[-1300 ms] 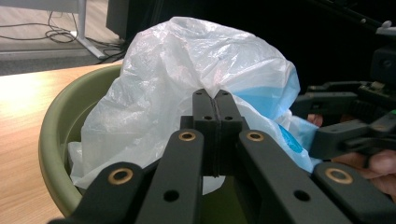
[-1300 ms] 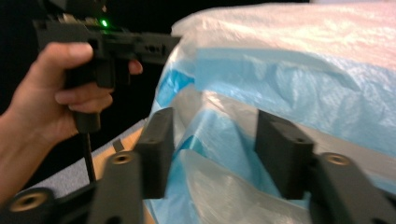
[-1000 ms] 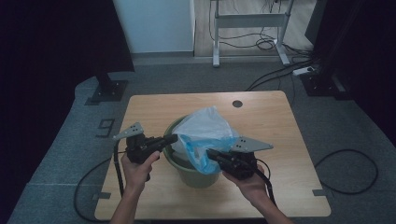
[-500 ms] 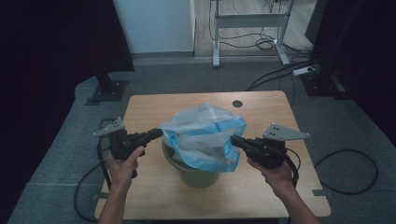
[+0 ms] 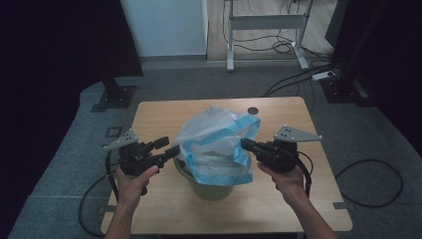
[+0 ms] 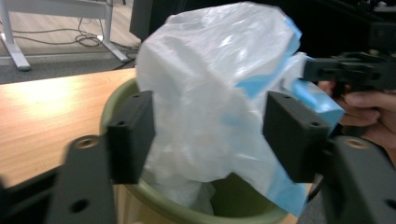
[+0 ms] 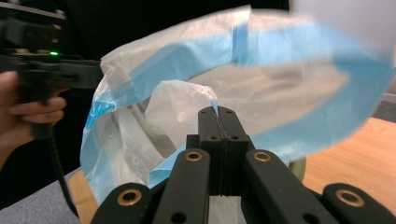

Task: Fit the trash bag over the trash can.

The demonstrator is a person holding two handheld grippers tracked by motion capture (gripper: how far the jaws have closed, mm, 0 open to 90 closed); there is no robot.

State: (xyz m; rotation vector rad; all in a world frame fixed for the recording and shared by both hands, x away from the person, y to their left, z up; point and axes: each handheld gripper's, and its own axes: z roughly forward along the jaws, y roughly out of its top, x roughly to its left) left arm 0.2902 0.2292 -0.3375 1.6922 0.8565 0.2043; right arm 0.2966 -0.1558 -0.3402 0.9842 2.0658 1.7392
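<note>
From above, I see the bag (image 5: 217, 144) draped over the bin (image 5: 213, 186) on the table (image 5: 164, 112), between my grippers. My left gripper (image 6: 208, 135) has just opened, its jaws apart around the bag's near side without pressing it. My right gripper (image 7: 218, 114) stays clamped on the rim.

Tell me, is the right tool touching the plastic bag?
Touching. In the right gripper view, the right tool is shut, with the plastic bag edge pinched between its jaws.
</note>
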